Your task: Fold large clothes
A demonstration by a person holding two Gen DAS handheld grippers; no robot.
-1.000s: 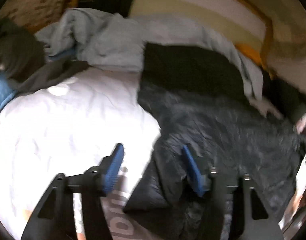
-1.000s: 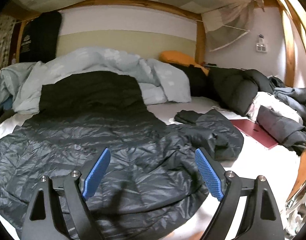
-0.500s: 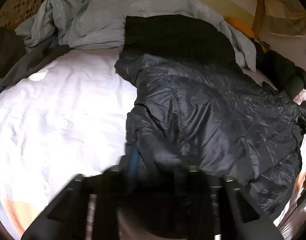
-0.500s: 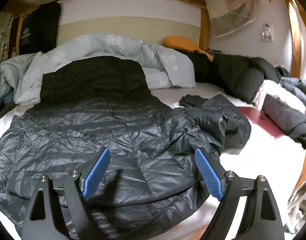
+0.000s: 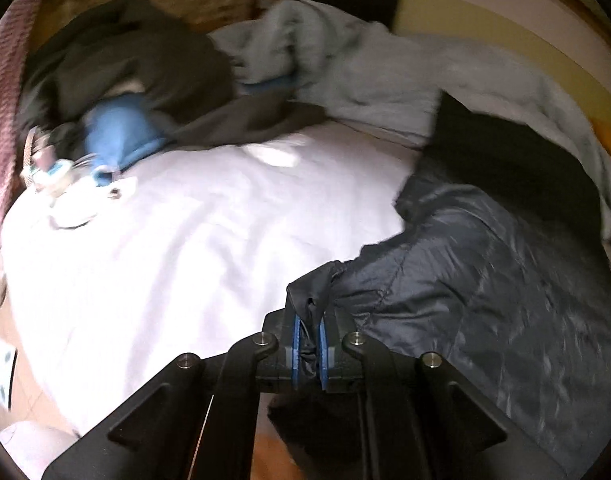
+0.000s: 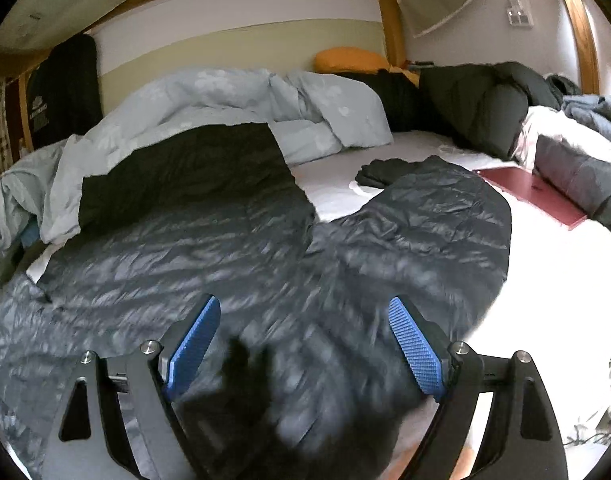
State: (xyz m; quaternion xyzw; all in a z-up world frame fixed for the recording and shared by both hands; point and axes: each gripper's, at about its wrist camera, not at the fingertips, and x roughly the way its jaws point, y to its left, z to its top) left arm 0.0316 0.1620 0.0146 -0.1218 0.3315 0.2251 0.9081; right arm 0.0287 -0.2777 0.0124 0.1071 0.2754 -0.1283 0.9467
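Note:
A dark grey quilted puffer jacket (image 6: 225,248) lies spread over the white bed sheet (image 5: 185,240), its black upper part toward the headboard. In the left wrist view the jacket (image 5: 485,300) fills the right side. My left gripper (image 5: 308,320) is at the jacket's left edge, its jaws closing tight, and the blue pads (image 5: 295,332) pinch a bunched fold of the fabric. My right gripper (image 6: 303,312) hovers low over the jacket's near middle, wide open, with nothing gripped. One sleeve (image 6: 445,208) lies out to the right.
A pale blue duvet (image 6: 225,96) is bunched at the head of the bed with an orange pillow (image 6: 349,60). Dark coats (image 6: 485,108) and a dark red flat item (image 6: 529,196) lie at right. Dark clothes, a blue garment (image 5: 117,128) and small objects (image 5: 57,172) sit at left.
My left gripper has closed from open onto the jacket's edge and swung left with it. The right gripper has stayed open and has come slightly lower over the jacket.

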